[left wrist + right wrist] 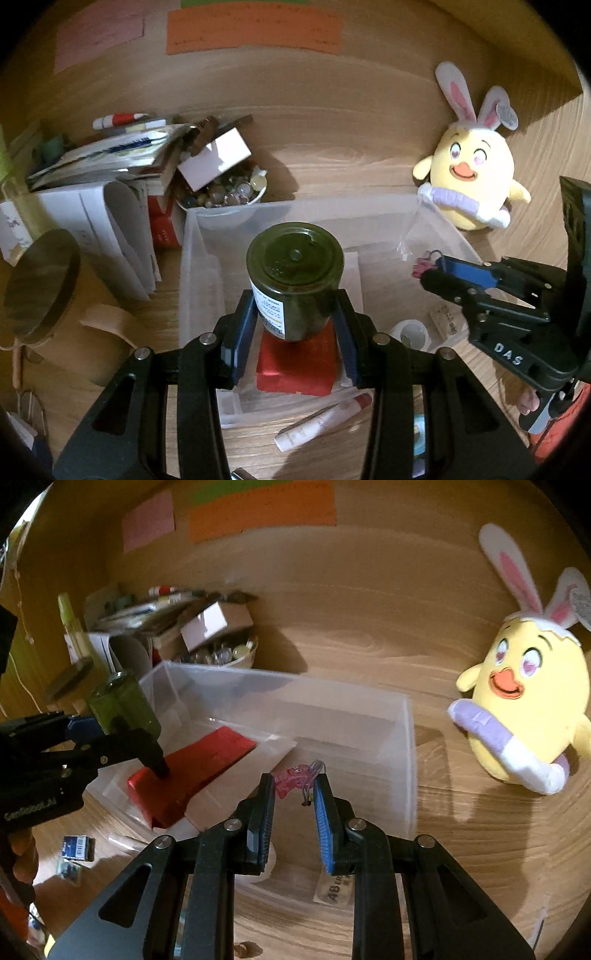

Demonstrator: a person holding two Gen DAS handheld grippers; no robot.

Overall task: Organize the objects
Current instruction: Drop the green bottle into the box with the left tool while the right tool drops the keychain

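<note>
Left gripper (295,325): clenched on a dark green jar (295,273), pads on its two sides near the base.
Jar axis: long axis points away from the fingers, tipped forward so the lid faces the left wrist camera; from the right wrist view it leans up and back.
Jar position: held above the near left corner of the clear plastic bin (406,738), directly over the red box (295,365); I cannot tell whether it touches it.
Right gripper (294,794): fingers partly apart, with a small pink charm (291,779) on a ring between the tips; whether the pads actually pinch it I cannot tell.
Charm position: over the near edge of the bin, right of the red box.
Nearer hand: the left for the jar, the right for the charm; each already hangs over the bin.
Bin contents: red box lying flat on a pale sheet toward the left end; the right end looks bare.
Outside the bin: a yellow plush chick (476,173) off its far right corner, a bowl of beads (225,192) at the far left corner, a tube (321,421) along the near edge.
Likely next: lowering the jar upright beside the red box, not on top of it.
</note>
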